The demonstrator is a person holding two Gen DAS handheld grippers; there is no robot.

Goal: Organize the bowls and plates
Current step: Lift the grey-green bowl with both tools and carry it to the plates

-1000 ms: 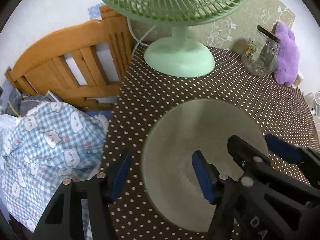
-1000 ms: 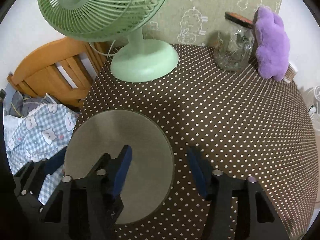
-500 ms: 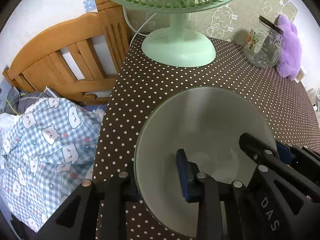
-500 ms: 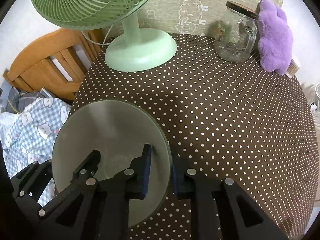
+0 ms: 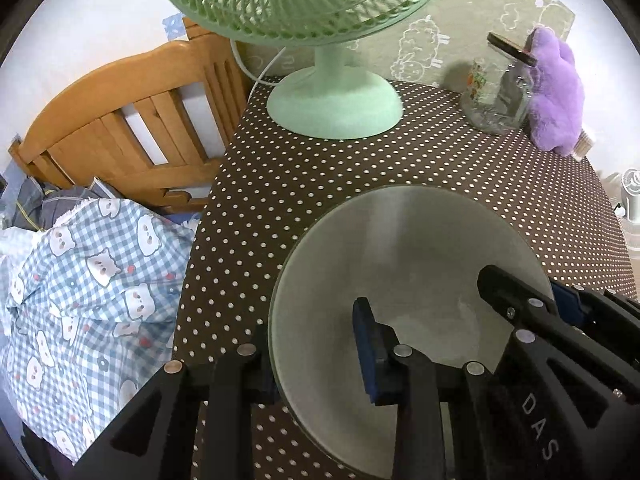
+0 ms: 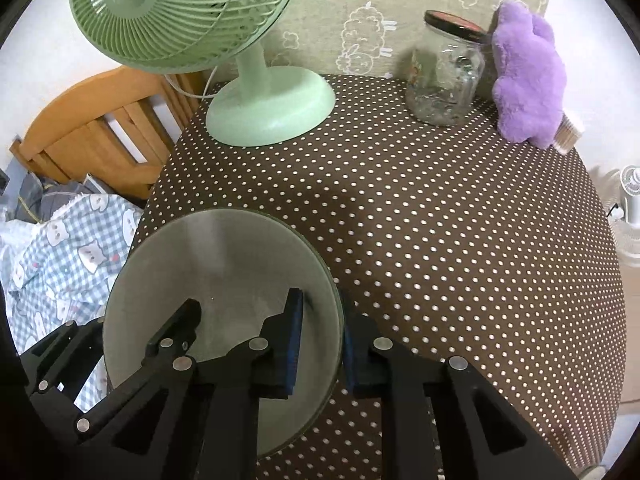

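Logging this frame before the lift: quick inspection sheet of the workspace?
Surface: table under a brown polka-dot cloth.
Job's things: one pale green bowl near its left edge.
Clutter: green desk fan, lidded glass jar, purple plush toy.
Grippers: left gripper and right gripper each shut on opposite sides of the bowl's rim.
Cables: white fan cord.
Surroundings: wooden headboard, checked bedding.

soft, even indoor light is seen in both views. a faint shadow is cast on the tablecloth (image 6: 440,240) beside the bowl (image 6: 224,264). edges are bent by fisheye distortion; corners are vignetted black.
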